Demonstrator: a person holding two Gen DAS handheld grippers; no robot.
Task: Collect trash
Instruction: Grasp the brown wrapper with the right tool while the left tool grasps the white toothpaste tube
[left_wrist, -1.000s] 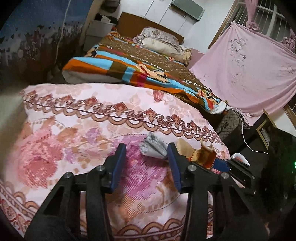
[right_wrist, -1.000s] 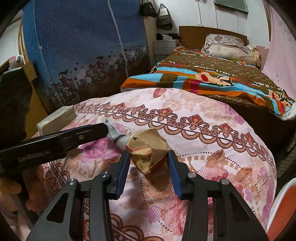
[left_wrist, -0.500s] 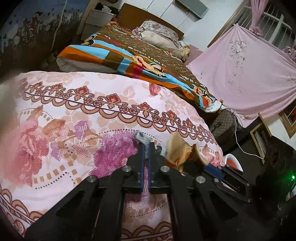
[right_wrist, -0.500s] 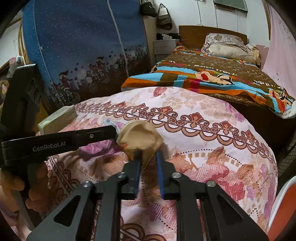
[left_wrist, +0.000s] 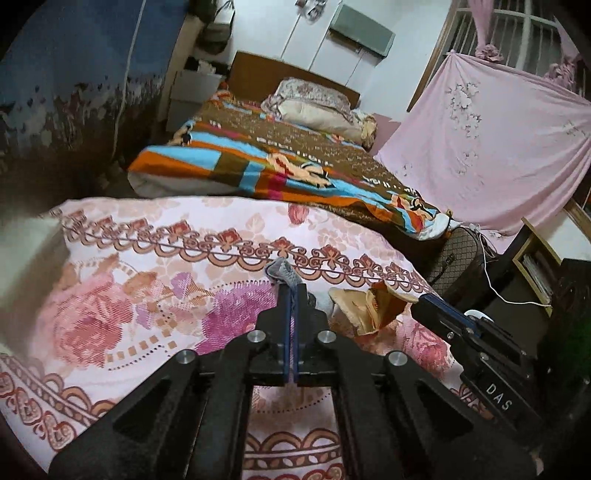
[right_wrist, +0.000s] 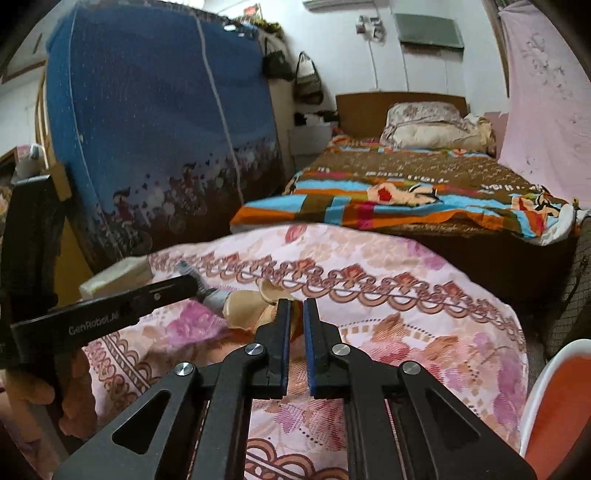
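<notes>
Both pieces sit mid-way across the floral quilt (left_wrist: 155, 258): the left claw (left_wrist: 291, 295) is clamped on the grey scrap (left_wrist: 282, 272), the right claw (right_wrist: 295, 314) apparently pinching the brown wrapper (right_wrist: 251, 308) just beside it.

The right gripper (left_wrist: 428, 301) carries white letters "DAS" on its black body. The left gripper (right_wrist: 192, 282) reads "GenRobot.AI" along its finger.
</notes>
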